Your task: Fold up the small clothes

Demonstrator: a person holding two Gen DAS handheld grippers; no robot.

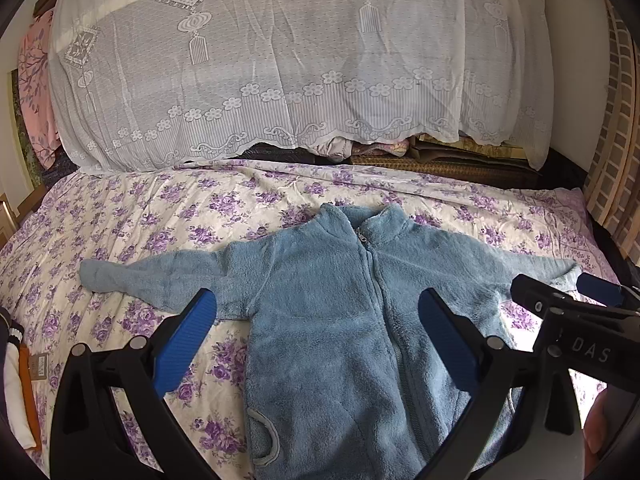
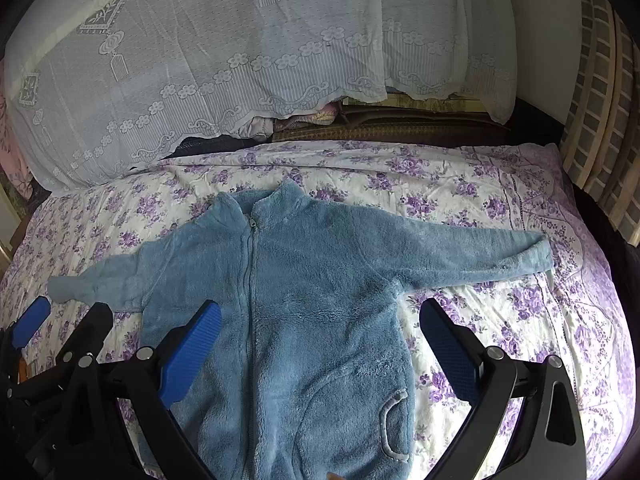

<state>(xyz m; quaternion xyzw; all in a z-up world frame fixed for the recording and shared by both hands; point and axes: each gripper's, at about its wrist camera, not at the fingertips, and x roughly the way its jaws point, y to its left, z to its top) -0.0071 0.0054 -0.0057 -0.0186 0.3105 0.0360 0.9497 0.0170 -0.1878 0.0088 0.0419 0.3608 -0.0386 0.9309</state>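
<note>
Open bedspread [image 2: 480, 200] lies all around the spread jacket [image 2: 312, 280]; a lace-covered pile [image 2: 200, 60] blocks the bed's far side.

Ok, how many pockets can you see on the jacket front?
2: one pocket low on the blue fleece jacket by the left tongs, the other pocket low by the right tongs.

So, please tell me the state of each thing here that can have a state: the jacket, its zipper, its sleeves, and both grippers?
Blue fleece jacket: flat on the bedsheet, front up, unfolded.
Zipper: closed to the collar.
Sleeves: both spread outward.
Left gripper: open, holding nothing.
Right gripper: open, holding nothing.
</note>
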